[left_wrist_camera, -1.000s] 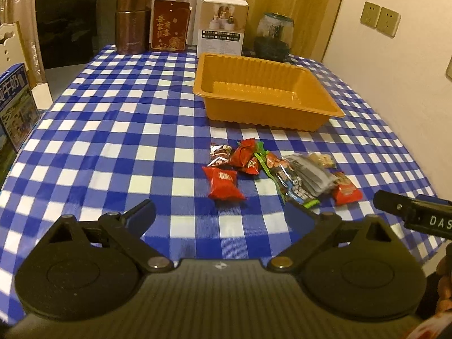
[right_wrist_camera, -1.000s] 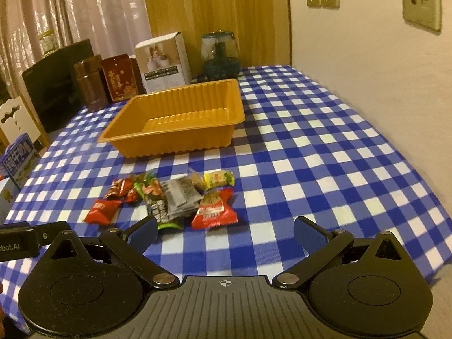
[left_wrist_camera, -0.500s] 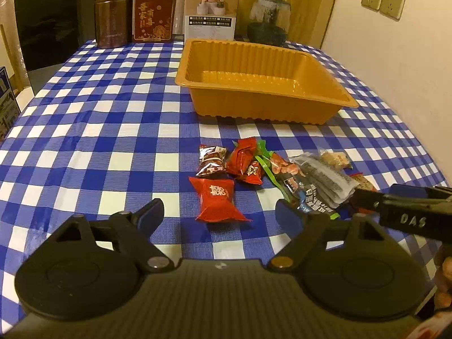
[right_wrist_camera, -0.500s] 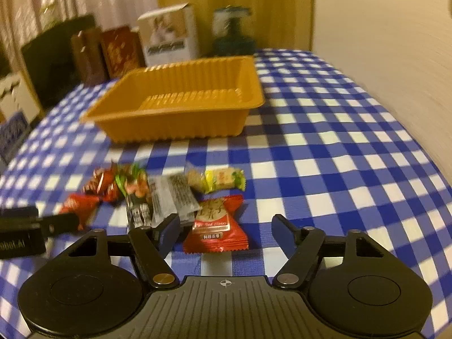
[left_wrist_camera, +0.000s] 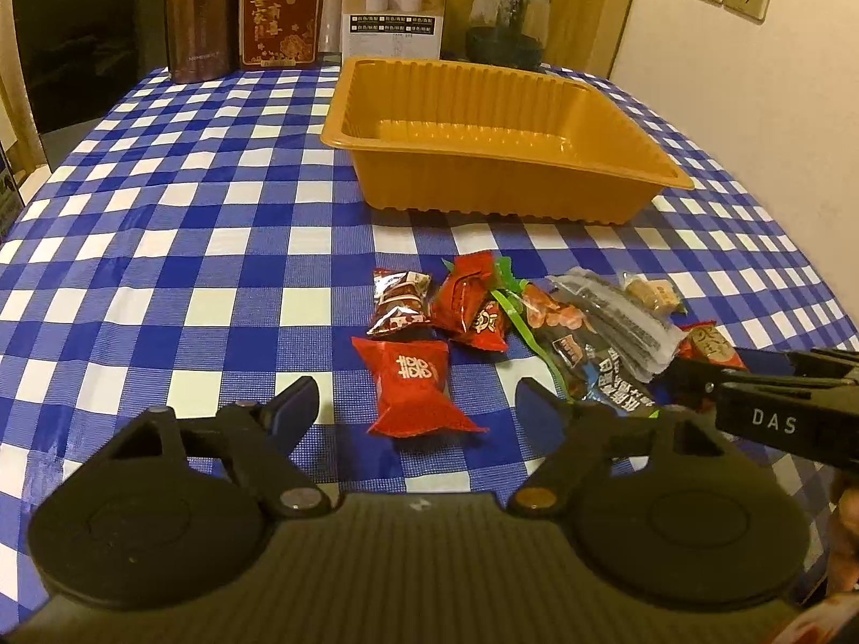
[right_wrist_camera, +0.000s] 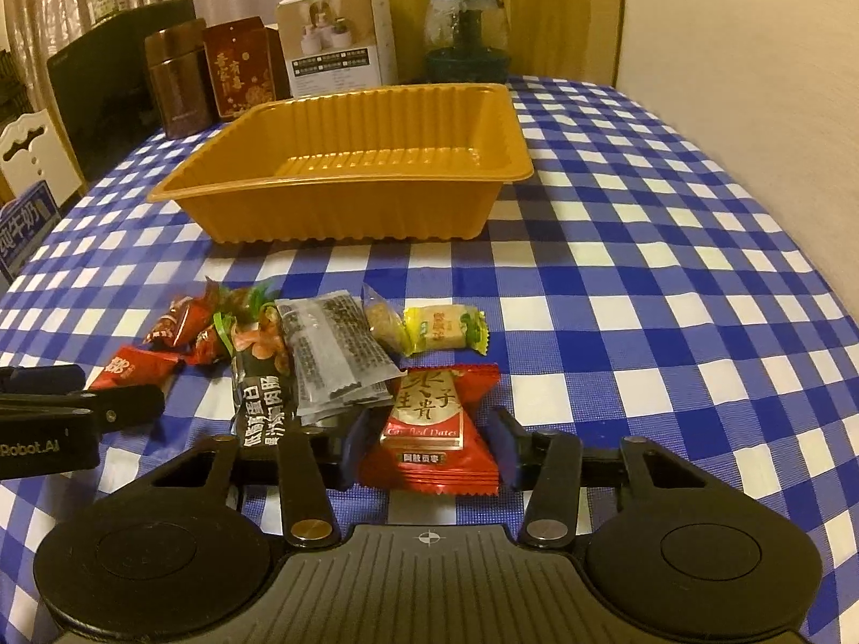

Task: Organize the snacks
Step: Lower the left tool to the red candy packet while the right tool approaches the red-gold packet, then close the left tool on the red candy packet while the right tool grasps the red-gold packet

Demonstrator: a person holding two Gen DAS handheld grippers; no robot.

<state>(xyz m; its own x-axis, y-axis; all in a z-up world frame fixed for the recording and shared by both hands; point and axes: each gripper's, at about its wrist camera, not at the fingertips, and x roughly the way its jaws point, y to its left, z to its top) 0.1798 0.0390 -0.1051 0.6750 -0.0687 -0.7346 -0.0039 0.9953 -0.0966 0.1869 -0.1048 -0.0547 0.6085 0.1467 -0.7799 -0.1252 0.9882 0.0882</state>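
An empty orange tray (left_wrist_camera: 483,158) (right_wrist_camera: 333,188) stands mid-table on the blue checked cloth. In front of it lies a pile of wrapped snacks (left_wrist_camera: 590,333) (right_wrist_camera: 322,354). My left gripper (left_wrist_camera: 416,402) hangs low over a red candy packet (left_wrist_camera: 413,392). Its jaws are closing, the packet lies between them, and the pads stay clear of it. My right gripper (right_wrist_camera: 429,443) is closing on a red date packet (right_wrist_camera: 435,429), with both pads against its sides. Each gripper shows at the edge of the other's view: the right gripper (left_wrist_camera: 773,413) and the left gripper (right_wrist_camera: 80,408).
At the table's far end stand a brown tin (left_wrist_camera: 201,16), a red box (left_wrist_camera: 282,11), a white box (left_wrist_camera: 394,0) and a glass jar (left_wrist_camera: 507,21). A black appliance (left_wrist_camera: 70,43) is far left. A wall runs close along the right. A blue carton (right_wrist_camera: 27,225) sits at left.
Both grippers came forward and down toward the snacks, and their jaws narrowed. The red date packet now sits between the right pads; the red candy packet lies between the left fingers.
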